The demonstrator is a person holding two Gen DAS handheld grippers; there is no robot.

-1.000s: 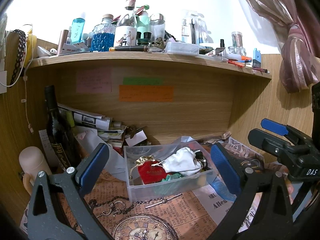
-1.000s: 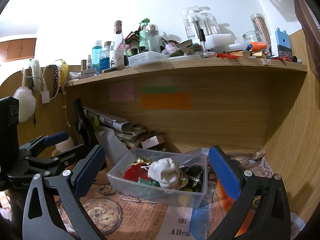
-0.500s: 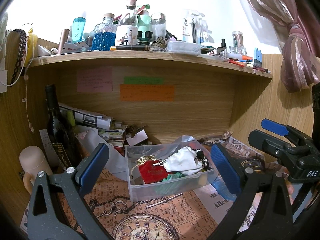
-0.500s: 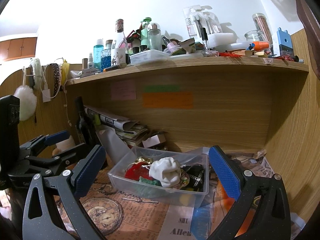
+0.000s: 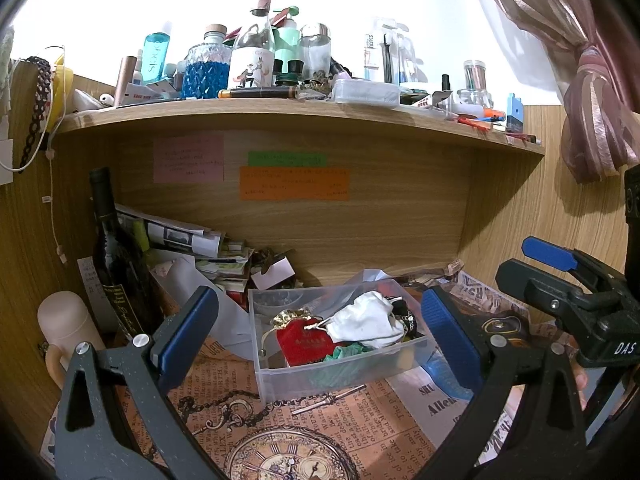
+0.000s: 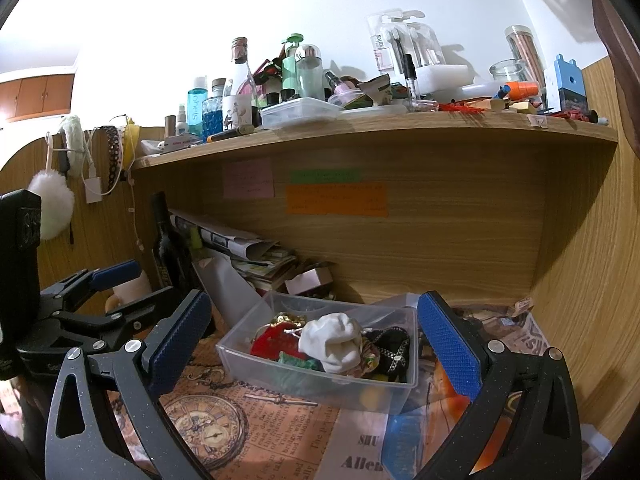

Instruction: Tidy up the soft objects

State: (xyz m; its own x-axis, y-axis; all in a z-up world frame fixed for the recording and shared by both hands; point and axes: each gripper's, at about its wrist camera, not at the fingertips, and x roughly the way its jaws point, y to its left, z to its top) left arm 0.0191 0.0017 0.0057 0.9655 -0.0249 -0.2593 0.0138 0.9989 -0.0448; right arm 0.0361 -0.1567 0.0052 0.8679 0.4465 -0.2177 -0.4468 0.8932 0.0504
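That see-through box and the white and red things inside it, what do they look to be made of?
The box looks like clear, slightly frosted plastic: its contents show through the walls. The white bundle seems soft matte cloth, creased and slumped. The red pouch appears velvety fabric with a drawstring and a shiny gold top.

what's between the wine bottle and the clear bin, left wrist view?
Left wrist view: a pale plastic sheet leans there, with a messy stack of papers behind it, between the wine bottle and the bin.
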